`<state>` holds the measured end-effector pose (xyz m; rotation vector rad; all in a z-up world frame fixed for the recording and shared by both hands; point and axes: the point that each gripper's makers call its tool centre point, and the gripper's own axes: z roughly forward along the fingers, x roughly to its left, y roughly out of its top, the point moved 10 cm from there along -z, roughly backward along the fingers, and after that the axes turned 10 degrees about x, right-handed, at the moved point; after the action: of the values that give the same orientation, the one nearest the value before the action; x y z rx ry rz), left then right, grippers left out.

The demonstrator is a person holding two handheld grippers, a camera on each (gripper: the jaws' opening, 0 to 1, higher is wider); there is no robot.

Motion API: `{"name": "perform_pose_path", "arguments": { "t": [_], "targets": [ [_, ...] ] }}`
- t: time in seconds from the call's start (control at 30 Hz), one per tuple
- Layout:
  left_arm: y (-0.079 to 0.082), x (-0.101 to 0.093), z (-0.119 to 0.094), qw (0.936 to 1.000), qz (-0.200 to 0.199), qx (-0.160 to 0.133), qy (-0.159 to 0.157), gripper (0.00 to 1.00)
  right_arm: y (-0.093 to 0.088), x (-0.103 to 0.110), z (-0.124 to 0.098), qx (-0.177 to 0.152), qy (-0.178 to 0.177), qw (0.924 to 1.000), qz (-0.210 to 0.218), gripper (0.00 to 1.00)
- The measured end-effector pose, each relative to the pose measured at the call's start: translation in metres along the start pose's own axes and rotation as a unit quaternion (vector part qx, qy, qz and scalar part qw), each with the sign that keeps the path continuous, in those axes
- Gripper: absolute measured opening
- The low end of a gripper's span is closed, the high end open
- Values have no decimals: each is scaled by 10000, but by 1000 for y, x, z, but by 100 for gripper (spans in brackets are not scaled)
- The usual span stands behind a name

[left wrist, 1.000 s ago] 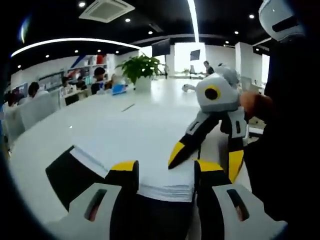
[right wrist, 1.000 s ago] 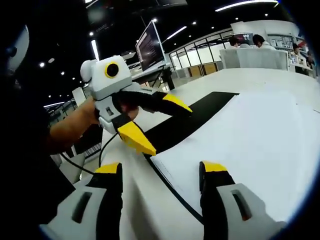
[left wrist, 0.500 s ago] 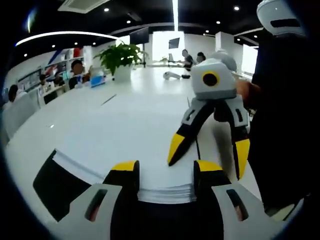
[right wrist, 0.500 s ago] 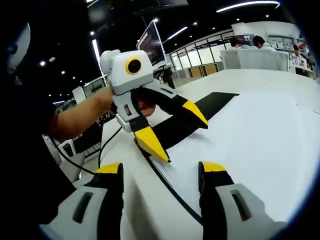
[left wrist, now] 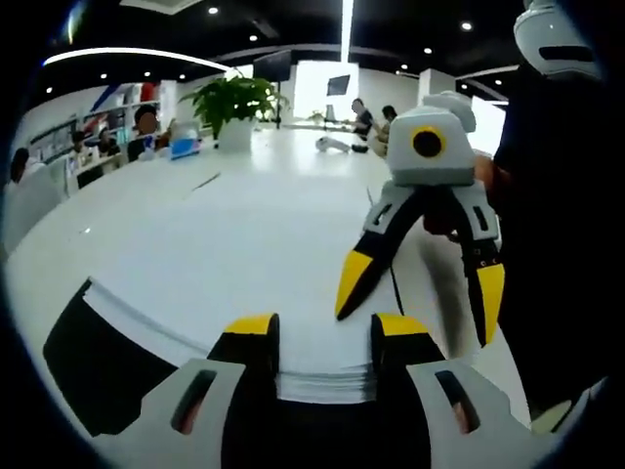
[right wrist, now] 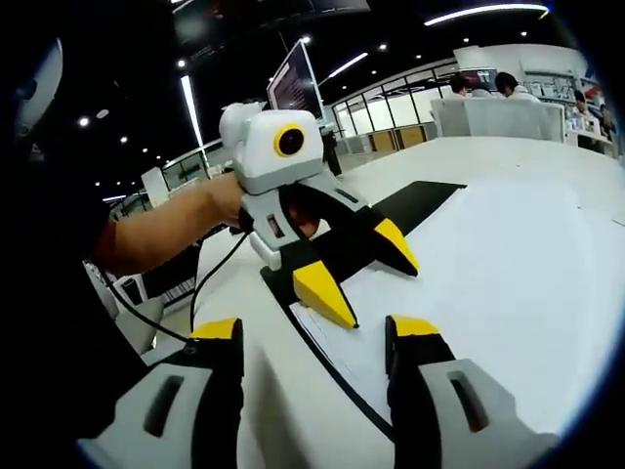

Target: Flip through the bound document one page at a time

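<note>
Since a second ago the left claw (right wrist: 361,269), jaws spread, has dropped onto the bound document (right wrist: 508,283); right claw (right wrist: 314,337) released beside it; flipping barely begun.

Document (left wrist: 283,293): white pages, black cover showing at 8 o'clock in left gripper view. Table (left wrist: 244,195) white, glossy. Left gripper (left wrist: 322,337): grey-white body, black jaws w/ yellow tips. Right gripper (left wrist: 420,283), at 3 o'clock there: white-grey, yellow ring round lens, black jaws, yellow tips. Plant (left wrist: 234,98) green, white pot. Ceiling black.
</note>
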<state>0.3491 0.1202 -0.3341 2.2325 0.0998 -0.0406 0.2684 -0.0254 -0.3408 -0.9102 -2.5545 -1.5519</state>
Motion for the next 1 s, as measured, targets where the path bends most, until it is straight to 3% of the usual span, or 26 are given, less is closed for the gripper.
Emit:
{"name": "perform_pose_path", "arguments": {
  "t": [0.1, 0.77, 1.0],
  "targets": [
    [-3, -3, 3, 9998, 155, 153, 28, 40, 0, -1, 0, -1, -5, 10000, 20, 56],
    [-10, -5, 4, 9986, 463, -222, 125, 36, 0, -4, -1, -6, -37, 10000, 30, 54],
    [-12, -7, 5, 9983, 454, -342, 127, 34, -2, -2, 0, -20, -223, 9997, -115, 51]
  ]
}}
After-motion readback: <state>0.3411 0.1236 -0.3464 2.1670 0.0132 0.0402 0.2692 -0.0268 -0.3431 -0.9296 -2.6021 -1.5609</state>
